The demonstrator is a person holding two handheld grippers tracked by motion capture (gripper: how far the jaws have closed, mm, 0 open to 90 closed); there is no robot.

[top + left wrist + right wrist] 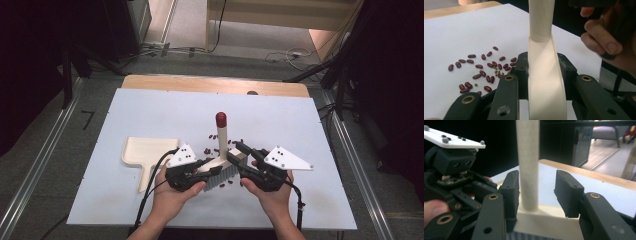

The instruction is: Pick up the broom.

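Left gripper view, left hand-held gripper (546, 72) clamping brush (546, 82), beans (484, 72) beside.

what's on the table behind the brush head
Scattered red beans lie on the white table behind the brush, around its upright handle, with a cream dustpan off to the left. The brush head and both tongs may cover further beans.

One brush (222, 150), cream with a red-capped handle; one cream dustpan (145, 152). Two grippers: left gripper (207, 170) and right gripper (240, 152), one in each hand. Red beans (480, 72) lie scattered on the table (150, 105), roughly two dozen countable in the left gripper view, plus a few small green ones.
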